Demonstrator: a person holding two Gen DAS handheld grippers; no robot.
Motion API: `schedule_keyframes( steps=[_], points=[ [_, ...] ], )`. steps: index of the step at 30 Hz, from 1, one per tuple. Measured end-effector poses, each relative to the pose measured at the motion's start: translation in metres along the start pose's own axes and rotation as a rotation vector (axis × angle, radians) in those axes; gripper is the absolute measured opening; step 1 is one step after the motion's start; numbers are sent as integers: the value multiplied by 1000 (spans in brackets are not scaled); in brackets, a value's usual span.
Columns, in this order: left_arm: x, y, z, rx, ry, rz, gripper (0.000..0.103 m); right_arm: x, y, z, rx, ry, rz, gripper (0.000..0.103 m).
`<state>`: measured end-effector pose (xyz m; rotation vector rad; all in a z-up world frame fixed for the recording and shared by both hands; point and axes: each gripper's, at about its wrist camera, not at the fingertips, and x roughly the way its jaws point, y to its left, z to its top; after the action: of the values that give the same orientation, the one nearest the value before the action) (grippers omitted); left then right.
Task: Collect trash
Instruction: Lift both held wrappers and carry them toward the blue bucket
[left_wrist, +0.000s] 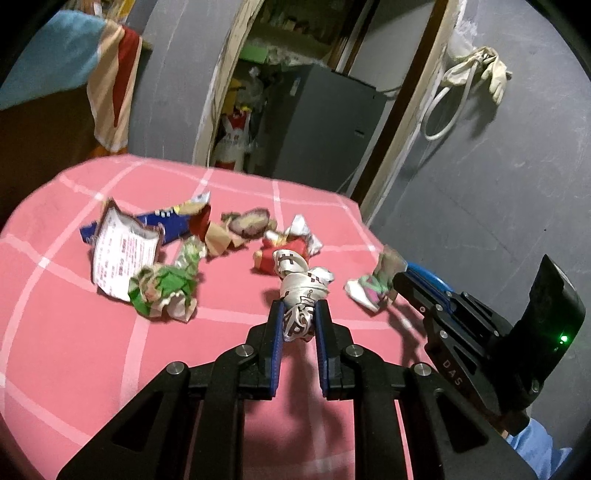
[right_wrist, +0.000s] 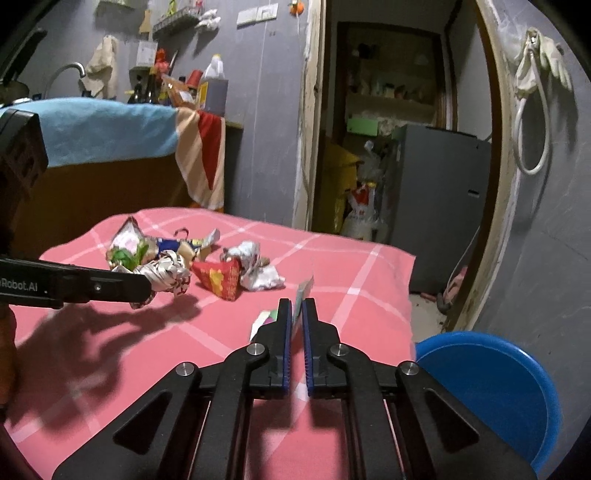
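Note:
Several crumpled wrappers lie on the pink checked tablecloth. My left gripper is shut on a crumpled white printed wrapper, held above the cloth; it also shows in the right wrist view. My right gripper is shut on a thin pink, green and white wrapper, seen edge-on; in the left wrist view that wrapper hangs from the right gripper near the table's right edge. A green wrapper, a white and brown packet, a blue packet and a red wrapper stay on the cloth.
A blue bin stands at the table's right edge, below my right gripper. Behind the table is a doorway with a grey cabinet. A counter draped with a blue and striped cloth stands at the left.

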<state>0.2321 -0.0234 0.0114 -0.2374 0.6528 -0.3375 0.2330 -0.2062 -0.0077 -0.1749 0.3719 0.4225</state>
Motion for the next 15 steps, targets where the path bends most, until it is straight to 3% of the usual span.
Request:
schedule_keyframes(
  steps=[4,10,12,14,15],
  points=[
    [-3,-10,1,34,-28,15,13,-5,-2,2,10,-18,1,4],
    [6,-6,2,0,3,38,13,1,-11,-3,72,58,64,6],
    [7,1,2,-28,15,49,13,3,-14,-5,94,77,89,12],
    [7,8,1,-55,26,56,13,3,-13,-6,103,86,107,40],
    [8,12,1,-79,32,62,13,3,-11,-6,98,83,114,45]
  ],
)
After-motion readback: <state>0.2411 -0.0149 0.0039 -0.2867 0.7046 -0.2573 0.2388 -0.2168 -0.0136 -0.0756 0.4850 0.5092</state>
